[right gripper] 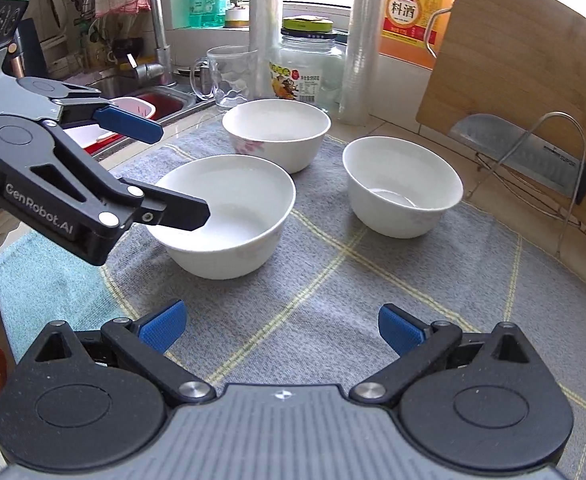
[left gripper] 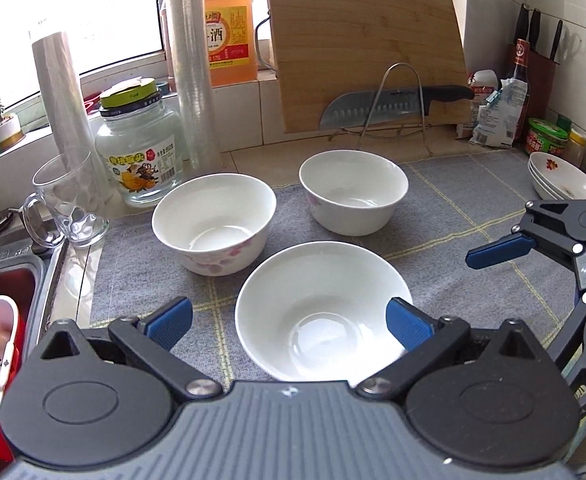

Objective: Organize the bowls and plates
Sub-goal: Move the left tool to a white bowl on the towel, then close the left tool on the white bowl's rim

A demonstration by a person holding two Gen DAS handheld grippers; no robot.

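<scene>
**Left gripper straddles the nearest bowl; right gripper waits wide over the mat**

Three white bowls sit apart on a grey checked mat (left gripper: 445, 208) beside the sink (right gripper: 165, 102). The nearest bowl (left gripper: 325, 316) is plain inside; the left gripper (left gripper: 289, 322) is spread wide at it, with one blue pad (left gripper: 407, 326) inside the bowl's right rim and the other pad outside to the left. The right wrist view shows that finger dipping into the bowl, but whether it touches the porcelain cannot be told. Behind stand a floral bowl (left gripper: 213, 222) on the left and another white bowl (left gripper: 353, 190) on the right. A stack of shallow plates (left gripper: 561, 178) with a red flower motif rests at the mat's far right edge.

The right gripper (right gripper: 281, 330) hangs over bare mat, jaws wide, holding nothing.

Against the wall lean a wooden cutting board (left gripper: 369, 44) and a cleaver (left gripper: 377, 106) in a wire rack; a glass jar (left gripper: 139, 148) and glass mug (left gripper: 69, 200) stand near the sink.
</scene>
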